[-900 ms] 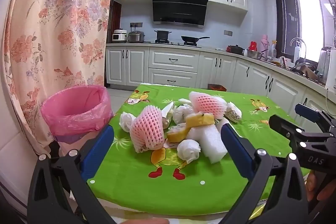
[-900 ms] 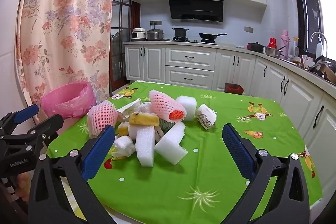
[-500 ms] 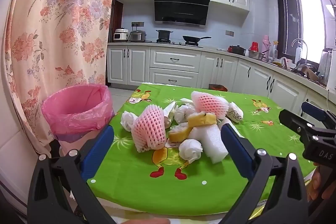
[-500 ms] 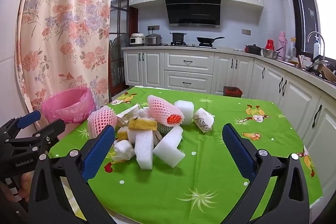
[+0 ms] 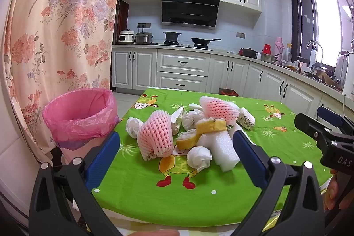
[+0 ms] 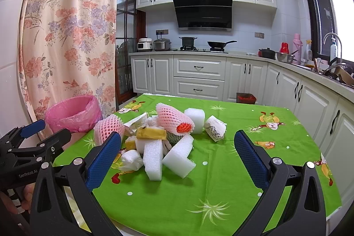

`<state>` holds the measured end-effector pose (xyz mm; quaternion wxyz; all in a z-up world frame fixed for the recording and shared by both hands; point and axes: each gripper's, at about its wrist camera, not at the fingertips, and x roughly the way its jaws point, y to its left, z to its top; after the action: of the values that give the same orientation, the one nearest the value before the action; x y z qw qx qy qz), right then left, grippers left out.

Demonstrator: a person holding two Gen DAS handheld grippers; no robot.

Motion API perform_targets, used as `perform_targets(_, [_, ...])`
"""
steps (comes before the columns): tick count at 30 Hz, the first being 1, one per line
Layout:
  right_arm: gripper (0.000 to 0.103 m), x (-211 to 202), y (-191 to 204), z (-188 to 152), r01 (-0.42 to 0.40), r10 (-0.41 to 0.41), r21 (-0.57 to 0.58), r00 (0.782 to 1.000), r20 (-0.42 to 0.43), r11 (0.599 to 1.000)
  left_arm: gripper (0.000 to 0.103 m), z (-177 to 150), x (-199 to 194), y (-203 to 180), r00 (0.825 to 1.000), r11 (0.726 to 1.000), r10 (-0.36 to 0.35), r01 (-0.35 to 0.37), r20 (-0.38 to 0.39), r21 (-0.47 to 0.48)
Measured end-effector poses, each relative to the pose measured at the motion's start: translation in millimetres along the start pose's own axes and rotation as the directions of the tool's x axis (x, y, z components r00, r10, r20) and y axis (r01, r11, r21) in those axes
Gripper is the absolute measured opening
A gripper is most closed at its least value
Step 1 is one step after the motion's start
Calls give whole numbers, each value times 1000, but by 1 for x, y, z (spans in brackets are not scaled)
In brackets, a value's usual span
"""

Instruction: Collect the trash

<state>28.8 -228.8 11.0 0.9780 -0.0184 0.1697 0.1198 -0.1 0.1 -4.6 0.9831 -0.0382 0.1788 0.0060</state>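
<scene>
Both jaws spread wide, nothing held. Trash pile [image 5: 190,132] mid-table, dead ahead of my left gripper [image 5: 176,157] (right gripper [image 6: 177,158] similar), pink bin [image 5: 80,116] off left edge, so left hand nearer.

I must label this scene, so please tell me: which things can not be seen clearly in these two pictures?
- Inside of the pink-lined bin: both views, its own rim hides the bottom.
- Trash under the pile: foam blocks and pink nets cover it.
- Print on the crumpled wrapper: too small.
- Table's near edge: left gripper and right gripper, both open, cover it.
</scene>
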Motion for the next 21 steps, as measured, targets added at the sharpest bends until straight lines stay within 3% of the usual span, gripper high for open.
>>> perform_targets(21, [96, 1, 0, 0, -5, 5, 10, 1000, 1, 1000, 99, -2, 3, 4, 1000, 1000, -2, 2, -12, -14])
